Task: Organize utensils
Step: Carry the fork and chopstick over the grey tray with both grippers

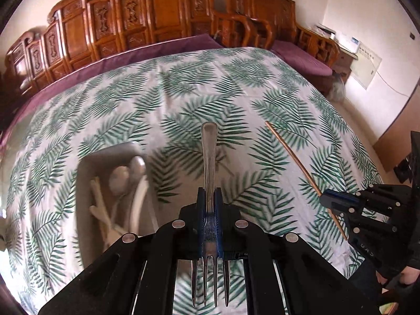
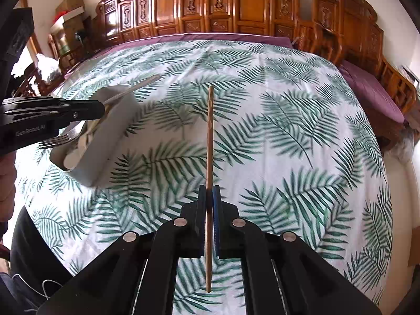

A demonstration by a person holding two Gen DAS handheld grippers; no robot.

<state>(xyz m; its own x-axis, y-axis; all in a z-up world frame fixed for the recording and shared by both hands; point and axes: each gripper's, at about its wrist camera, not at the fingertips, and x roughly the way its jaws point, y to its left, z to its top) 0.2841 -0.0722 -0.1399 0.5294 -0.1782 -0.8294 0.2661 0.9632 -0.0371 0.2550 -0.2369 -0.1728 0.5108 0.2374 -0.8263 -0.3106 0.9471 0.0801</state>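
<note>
Bottom centre, left view: left hand-held gripper (image 1: pixel 210 207) clamped on steel fork (image 1: pixel 209 157), tines toward camera. Right view: right hand-held gripper (image 2: pixel 210 204) pinching one wooden chopstick (image 2: pixel 210 141). Beyond, left of frame: grey tray (image 2: pixel 105 141) already holding pale utensils. Fork and chopstick not yet placed. Leaf-print surface (image 2: pixel 288 131) otherwise bare.

each camera sits just behind its own fingers, looking forward and down over the leaf-print cloth (image 1: pixel 183 99) toward the carved wooden bench (image 2: pixel 215 5) at 12 o'clock. the left view catches the right gripper (image 1: pixel 328 199) at 3 o'clock; the right view catches the left gripper (image 2: pixel 101 111) at 9 o'clock. both share the cloth, the bench and the grey tray (image 1: pixel 86 173), close by.
</note>
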